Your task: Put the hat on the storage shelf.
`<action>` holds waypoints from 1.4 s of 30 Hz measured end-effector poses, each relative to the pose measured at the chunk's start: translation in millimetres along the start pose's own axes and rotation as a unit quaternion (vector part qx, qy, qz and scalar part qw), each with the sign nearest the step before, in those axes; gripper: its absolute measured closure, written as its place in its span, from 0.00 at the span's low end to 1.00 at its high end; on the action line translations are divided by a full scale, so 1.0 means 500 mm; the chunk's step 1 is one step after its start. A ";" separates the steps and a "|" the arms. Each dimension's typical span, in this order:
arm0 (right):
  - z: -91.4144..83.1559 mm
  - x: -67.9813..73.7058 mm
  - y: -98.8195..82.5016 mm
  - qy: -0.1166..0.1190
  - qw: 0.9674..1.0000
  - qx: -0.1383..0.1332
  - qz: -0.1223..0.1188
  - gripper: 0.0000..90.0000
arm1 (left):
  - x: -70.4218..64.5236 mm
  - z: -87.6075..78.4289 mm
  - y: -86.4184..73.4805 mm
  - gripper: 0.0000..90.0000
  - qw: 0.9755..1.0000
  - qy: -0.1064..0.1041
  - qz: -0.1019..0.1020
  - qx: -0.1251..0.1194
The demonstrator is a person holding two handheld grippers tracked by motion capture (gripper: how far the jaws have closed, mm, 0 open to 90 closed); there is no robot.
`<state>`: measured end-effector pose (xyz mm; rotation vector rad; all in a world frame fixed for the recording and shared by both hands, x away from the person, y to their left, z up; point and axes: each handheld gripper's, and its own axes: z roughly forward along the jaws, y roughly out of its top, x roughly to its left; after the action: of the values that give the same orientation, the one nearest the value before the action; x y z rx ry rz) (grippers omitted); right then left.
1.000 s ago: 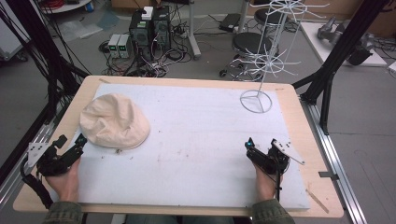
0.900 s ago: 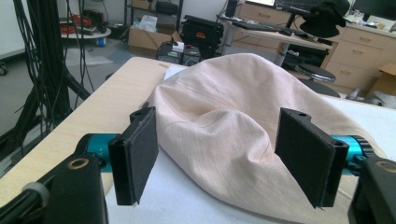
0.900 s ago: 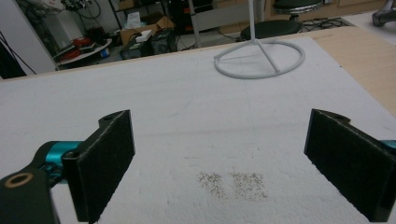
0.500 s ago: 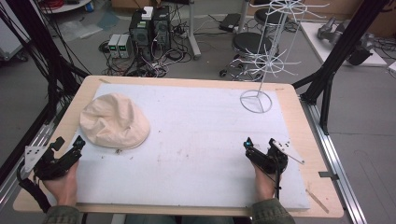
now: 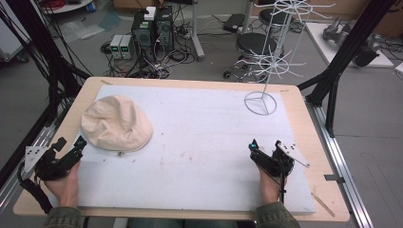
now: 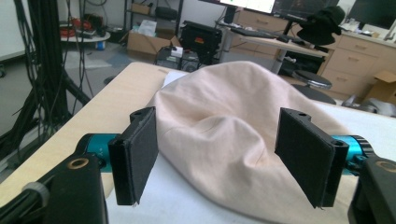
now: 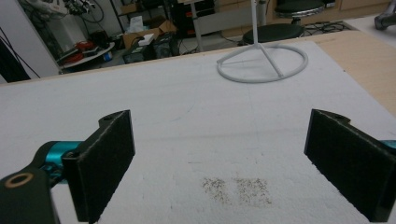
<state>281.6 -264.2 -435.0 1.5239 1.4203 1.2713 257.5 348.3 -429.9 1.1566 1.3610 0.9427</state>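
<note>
White padding (image 5: 199, 142) covers your table, and nothing looks begun: your left gripper (image 6: 224, 163) gapes empty before the cream hat (image 5: 116, 122), your right gripper (image 7: 219, 163) wide open and empty, the wire rack (image 5: 275, 57) bare.

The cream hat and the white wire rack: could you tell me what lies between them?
Nothing: the high view shows bare white mat between the cream hat and the wire rack.

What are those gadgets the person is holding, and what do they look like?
Each hand holds a black two-jaw gripper: left gripper, right gripper. The jaws are flat black padded plates on teal cylinders. Each carries a grey three-cornered plate and trails a black cable. The sleeves are olive green.
</note>
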 end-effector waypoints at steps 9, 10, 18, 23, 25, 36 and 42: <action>-0.002 -0.001 0.002 -0.007 1.000 -0.010 -0.001 0.08 | -0.017 0.010 0.034 0.33 0.998 -0.052 -0.022 0.001; -0.003 -0.002 0.003 -0.010 1.000 -0.013 -0.001 0.08 | -0.017 0.010 0.034 0.33 0.998 -0.052 -0.022 0.001; -0.006 -0.007 0.005 -0.015 1.000 -0.024 0.004 0.08 | -0.040 0.045 0.059 0.33 0.997 -0.073 -0.013 0.014; -0.007 -0.003 0.005 -0.014 1.000 -0.024 0.000 0.08 | -0.050 0.068 0.066 0.32 0.997 -0.072 -0.006 0.024; -0.008 -0.002 0.005 -0.014 1.000 -0.025 -0.002 0.08 | -0.055 0.077 0.069 0.32 0.997 -0.070 -0.006 0.025; -0.012 0.005 0.007 -0.020 0.999 -0.038 -0.028 0.08 | -0.081 0.114 0.104 0.32 0.997 -0.071 0.017 0.040; -0.012 0.007 0.006 -0.019 0.998 -0.041 -0.033 0.08 | -0.099 0.142 0.110 0.32 0.994 -0.087 0.030 0.065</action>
<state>276.6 -261.9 -429.6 1.4280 1.3656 1.2405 333.5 307.4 -374.5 1.3530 1.2662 0.7852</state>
